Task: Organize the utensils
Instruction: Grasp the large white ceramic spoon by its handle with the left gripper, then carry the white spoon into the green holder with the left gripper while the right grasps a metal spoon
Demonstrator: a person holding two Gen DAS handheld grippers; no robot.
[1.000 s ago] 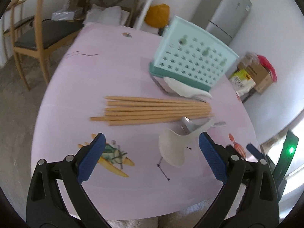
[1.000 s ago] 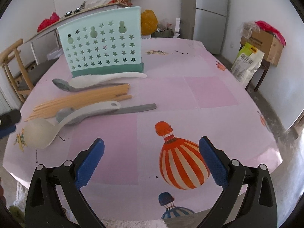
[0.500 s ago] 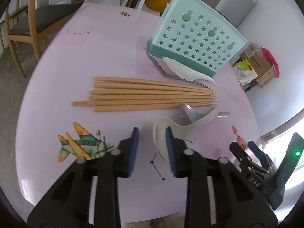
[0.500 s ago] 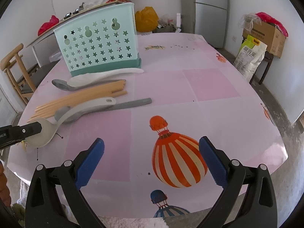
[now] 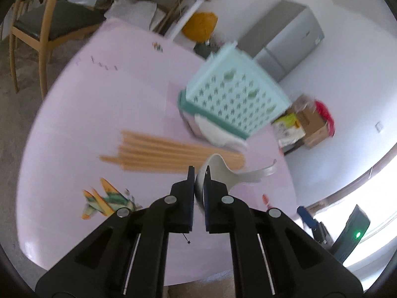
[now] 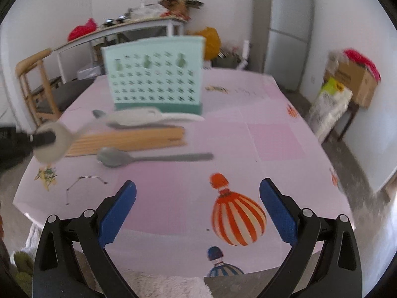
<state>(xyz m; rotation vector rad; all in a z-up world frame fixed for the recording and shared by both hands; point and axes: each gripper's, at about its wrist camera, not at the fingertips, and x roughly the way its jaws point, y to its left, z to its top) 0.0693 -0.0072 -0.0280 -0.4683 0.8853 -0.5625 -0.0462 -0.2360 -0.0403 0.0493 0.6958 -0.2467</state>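
The mint-green plastic utensil holder with star-shaped cut-outs [image 6: 155,74] stands upright near the far side of your pink tabletop [image 6: 223,134]; its perforated wall faces you, and you cannot tell from either view whether anything sits inside. Just in front of its darker green base lies a white ceramic soup spoon [image 6: 146,118] with a grey metal spoon [image 6: 99,113] partly under it. Nearer you, a bundle of light wooden chopsticks [image 6: 129,140] lies side by side on the tabletop, and just beside them rests a second grey metal spoon [image 6: 148,159], its bowl toward your left. Your left claw [image 5: 198,188] is clenched on the bowl of a pale cream plastic ladle-shaped spoon [image 5: 223,171], which is lifted clear of the tabletop above the chopsticks' near ends, its curved handle sticking out to the right. In the right wrist view that spoon appears blurred at the left edge, bowl pinched between the black fingers. Your right claw [image 6: 198,213] hangs released, its blue pads spread wide over the orange-striped balloon print [image 6: 235,218] on the cloth, gripping nothing.
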